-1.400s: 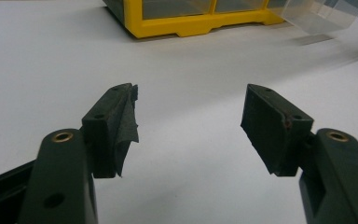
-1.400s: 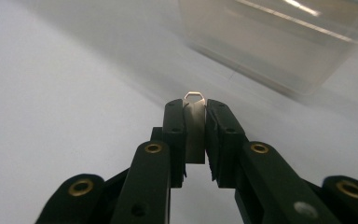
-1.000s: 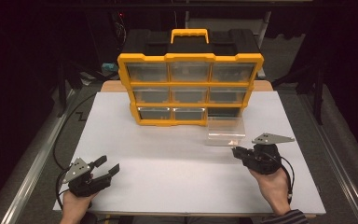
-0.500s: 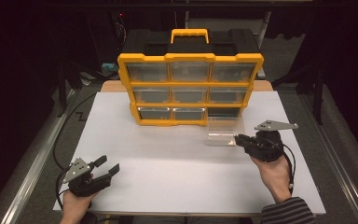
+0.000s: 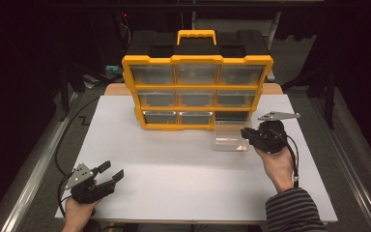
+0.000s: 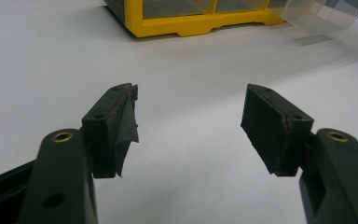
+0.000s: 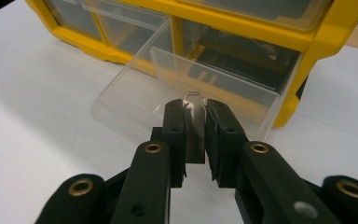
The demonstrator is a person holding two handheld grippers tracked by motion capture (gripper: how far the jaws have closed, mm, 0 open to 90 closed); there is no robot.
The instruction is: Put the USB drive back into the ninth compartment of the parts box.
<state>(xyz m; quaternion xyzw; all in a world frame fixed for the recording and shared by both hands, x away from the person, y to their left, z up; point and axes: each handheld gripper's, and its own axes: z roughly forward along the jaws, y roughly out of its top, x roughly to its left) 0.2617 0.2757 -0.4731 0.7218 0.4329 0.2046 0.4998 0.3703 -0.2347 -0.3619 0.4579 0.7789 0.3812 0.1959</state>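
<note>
A yellow organizer with clear drawers stands at the back of the white table. Its bottom-right slot is dark and open. One clear drawer is out on the table in front of that slot. My right gripper is shut on the tab on the drawer's front wall; in the right gripper view the drawer stretches away from the right gripper toward the organizer. My left gripper rests open near the front left, and the left gripper has nothing between its fingers.
Bare white tabletop lies between the two hands. The organizer and the drawer are far ahead in the left gripper view. Metal rails run along both table sides, with dark floor beyond. A black cable trails off the left edge.
My right hand has moved away from the person toward the organizer, still clamped on the clear drawer. The left gripper has stayed put.
</note>
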